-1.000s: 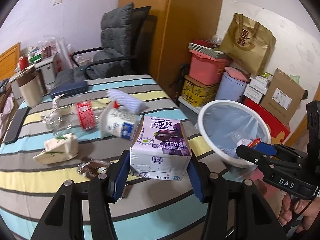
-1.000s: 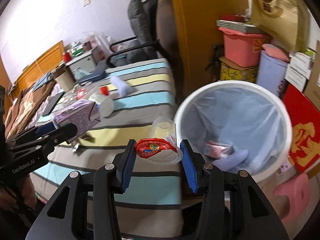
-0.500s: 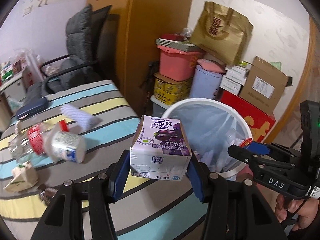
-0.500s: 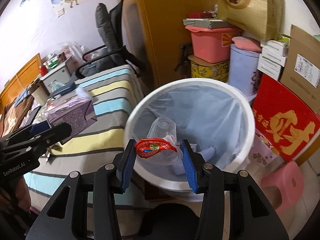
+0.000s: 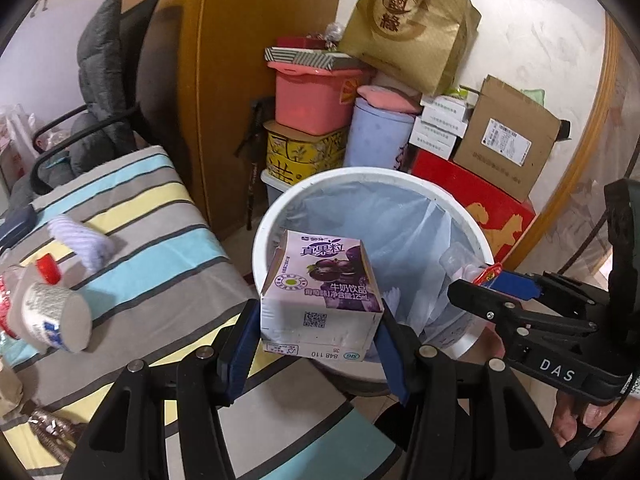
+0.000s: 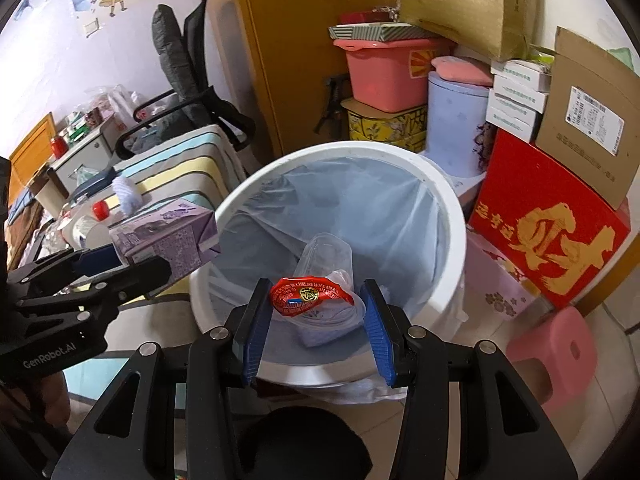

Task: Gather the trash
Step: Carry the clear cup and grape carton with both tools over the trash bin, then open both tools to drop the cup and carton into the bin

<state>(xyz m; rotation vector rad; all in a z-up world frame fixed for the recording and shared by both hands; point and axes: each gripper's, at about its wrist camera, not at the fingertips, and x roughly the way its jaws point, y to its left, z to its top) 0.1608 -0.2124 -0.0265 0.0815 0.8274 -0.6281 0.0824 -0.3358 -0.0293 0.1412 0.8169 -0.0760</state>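
Your left hand-held gripper (image 5: 320,332) clamps the purple milk-drink carton (image 5: 320,300) by its sides, at the near-left rim of the white trash bin (image 5: 476,236). Your right hand-held gripper (image 6: 316,320) pinches a clear plastic cup with a red foil lid (image 6: 310,294) over the bin's opening, so both should fall inside when released. More trash lies on the striped bed (image 5: 168,264), left of the bin.

Purple printed paperboard milk carton (image 5: 320,300): smooth, slight sheen, edges creased. Clear thin plastic cup w/ red glossy foil lid (image 6: 310,296): crinkled, shiny. White round plastic bin (image 6: 454,216): smooth, semi-gloss rim; liner is thin translucent bluish plastic film, wrinkled. Left hand-held gripper (image 5: 316,340) & right hand-held gripper (image 6: 314,328): matt black plastic bodies, metal screws, blue ribbed pads. Striped bed cover (image 5: 152,248): woven cloth, matt. Brown-gold paper bag (image 5: 412,28): faint metallic sheen. Brown cardboard box (image 5: 506,140): matt, rough.
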